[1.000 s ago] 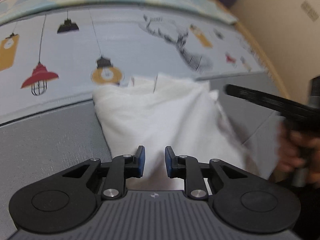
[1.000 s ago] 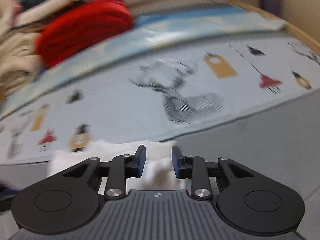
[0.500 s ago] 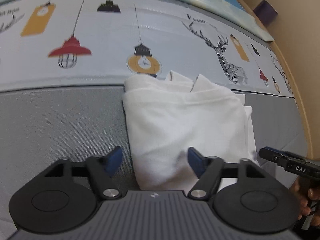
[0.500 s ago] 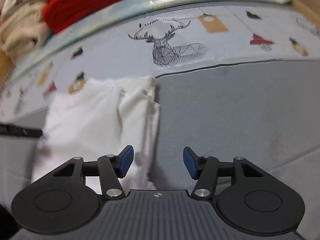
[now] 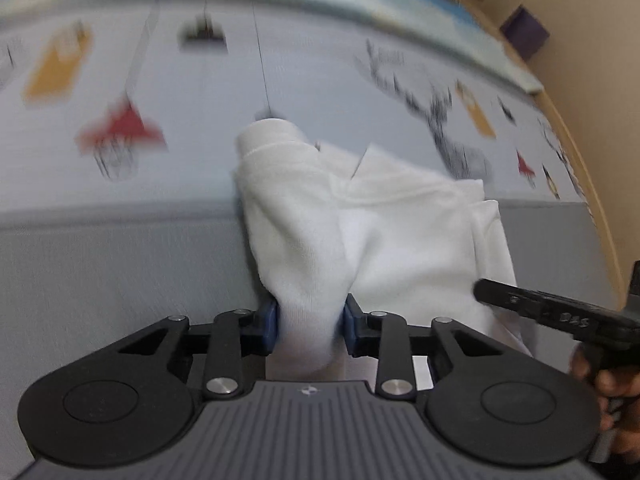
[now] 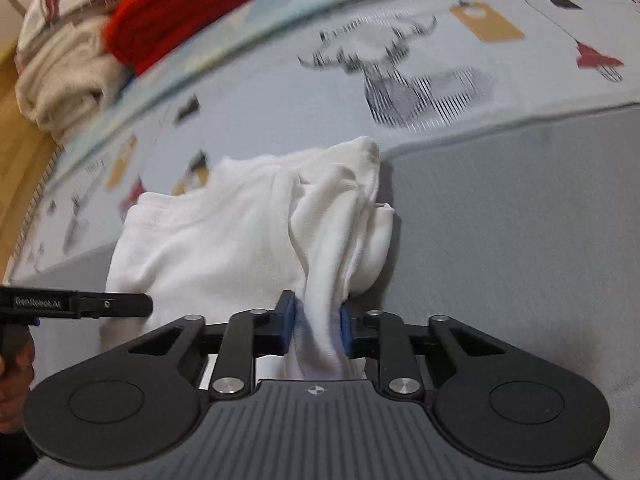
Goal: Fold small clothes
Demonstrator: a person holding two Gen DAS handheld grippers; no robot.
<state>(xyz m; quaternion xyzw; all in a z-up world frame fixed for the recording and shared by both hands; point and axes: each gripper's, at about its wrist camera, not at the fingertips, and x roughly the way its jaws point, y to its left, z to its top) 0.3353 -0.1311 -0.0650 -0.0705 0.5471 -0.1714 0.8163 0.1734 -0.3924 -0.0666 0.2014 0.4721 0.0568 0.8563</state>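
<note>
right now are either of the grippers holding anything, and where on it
Both hold the white garment. The left gripper pinches a bunched fold at its near left edge; the right gripper pinches the bunched near right edge. Both jaws have just closed.

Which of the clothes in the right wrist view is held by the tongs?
The white garment on the grey mat is the one: the right tongs pinch its bunched edge. The red garment and the beige garment lie untouched in the far pile.

printed mat (image 5: 280, 60) blurred, clothes pile (image 6: 120, 32) cropped
</note>
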